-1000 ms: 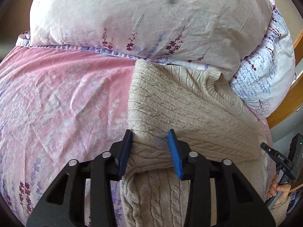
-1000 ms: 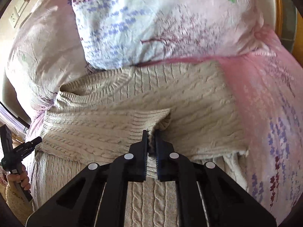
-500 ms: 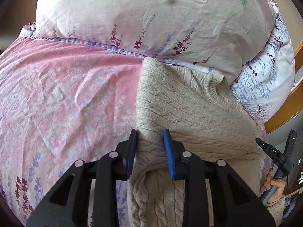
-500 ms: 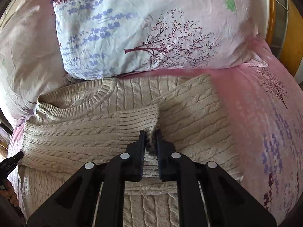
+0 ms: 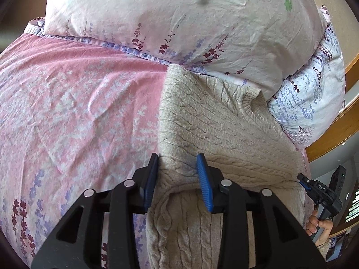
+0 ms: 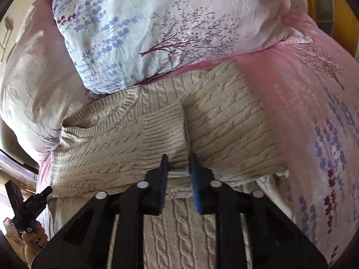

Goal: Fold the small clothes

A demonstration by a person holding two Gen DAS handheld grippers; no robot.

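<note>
A beige cable-knit sweater (image 5: 215, 130) lies on the pink bedsheet (image 5: 78, 103), collar toward the pillows, both sleeves folded across the chest. My left gripper (image 5: 178, 163) is open, its blue pads astride the folded left edge of the sweater. In the right wrist view the sweater (image 6: 224, 121) shows a ribbed sleeve cuff (image 6: 165, 132) lying on the chest. My right gripper (image 6: 179, 163) is open just behind that cuff, holding nothing.
Two floral pillows (image 5: 179, 22) (image 6: 157, 29) press against the sweater's collar at the head of the bed. A wooden bed frame (image 5: 336, 132) runs along the right. The pink sheet (image 6: 314, 103) spreads to the right of the sweater.
My right gripper has opened and let go of the sleeve cuff, which now lies flat on the chest. My left gripper narrowed, then widened again over the sweater's left fold.
</note>
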